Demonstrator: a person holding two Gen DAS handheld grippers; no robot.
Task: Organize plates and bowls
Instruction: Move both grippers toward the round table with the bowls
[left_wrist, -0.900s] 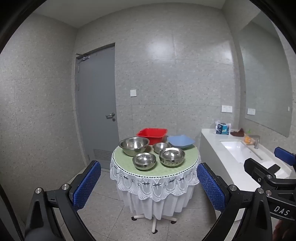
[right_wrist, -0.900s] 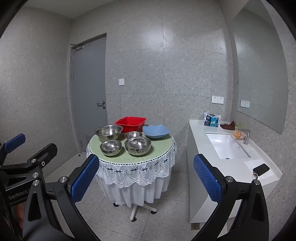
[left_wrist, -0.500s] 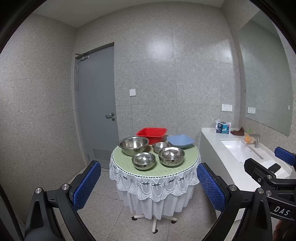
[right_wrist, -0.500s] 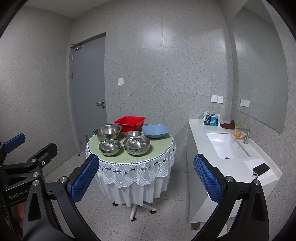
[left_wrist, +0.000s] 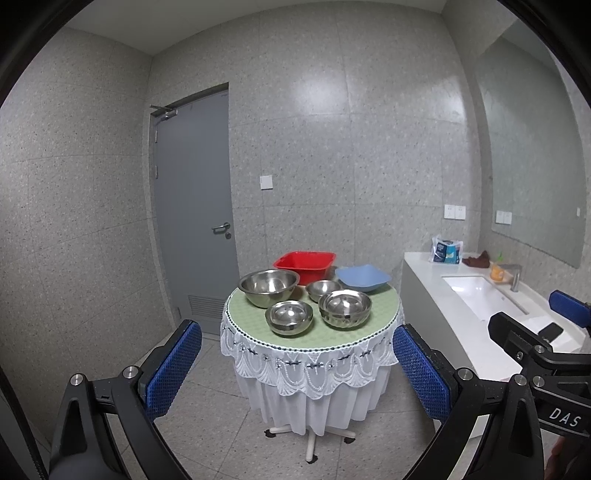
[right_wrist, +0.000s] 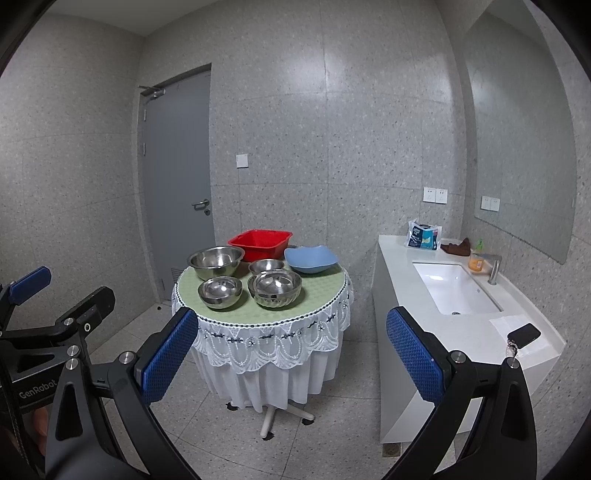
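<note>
nothing on the table has shifted since the earlier frames; both views have only drifted slightly nearer, and the bowls sit where they sat. largest first: a grey door (left_wrist: 195, 206) stands closed in the speckled tiled wall, and a white counter (right_wrist: 402, 266) with a sunken sink (right_wrist: 448, 284) runs along the right side. the round table (left_wrist: 376, 314), draped in a white lace cloth with a green top, stands between them, well apart from both tools. on it, at the back, a red basin (left_wrist: 304, 264) and just beside it a blue plate (left_wrist: 362, 277). in front of the basin sits the large steel bowl (left_wrist: 268, 287), then a stack of steel bowls (left_wrist: 344, 308) at the right front, a medium steel bowl (left_wrist: 289, 316) at the left front, and a small steel bowl (left_wrist: 324, 290) between them all. the left gripper (left_wrist: 297, 373) has its blue pads wide apart with nothing between them. the right gripper (right_wrist: 291, 354) is likewise spread wide and empty. a dark phone (right_wrist: 524, 333) lies at the counter's near end.
</note>
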